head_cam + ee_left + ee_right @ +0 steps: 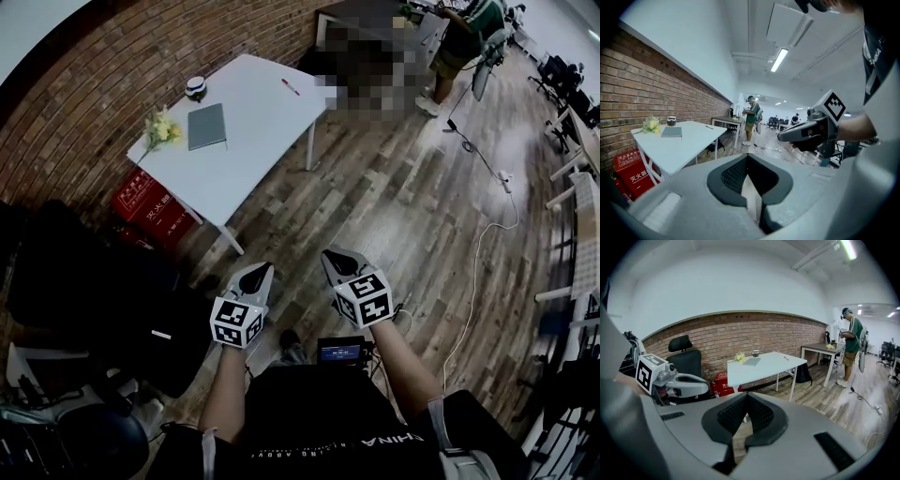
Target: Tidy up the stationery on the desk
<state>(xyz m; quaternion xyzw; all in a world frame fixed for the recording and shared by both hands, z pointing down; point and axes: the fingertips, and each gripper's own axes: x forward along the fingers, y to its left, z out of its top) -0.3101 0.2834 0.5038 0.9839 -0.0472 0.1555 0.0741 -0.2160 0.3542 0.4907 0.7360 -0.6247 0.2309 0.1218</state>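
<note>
The left gripper [258, 274] and right gripper [334, 256] are held clenched and empty side by side, presumably since nothing is within reach. The stationery, a grey notebook [206, 126] and a red pen [291, 86], is seen lying on the white desk [258, 122] by the brick wall [84, 103], well apart from both.

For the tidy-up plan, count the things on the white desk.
4: yellow flowers at the left corner, a round pot by the wall, a grey notebook beside the flowers, a red pen near the right edge. None looks hidden.
</note>
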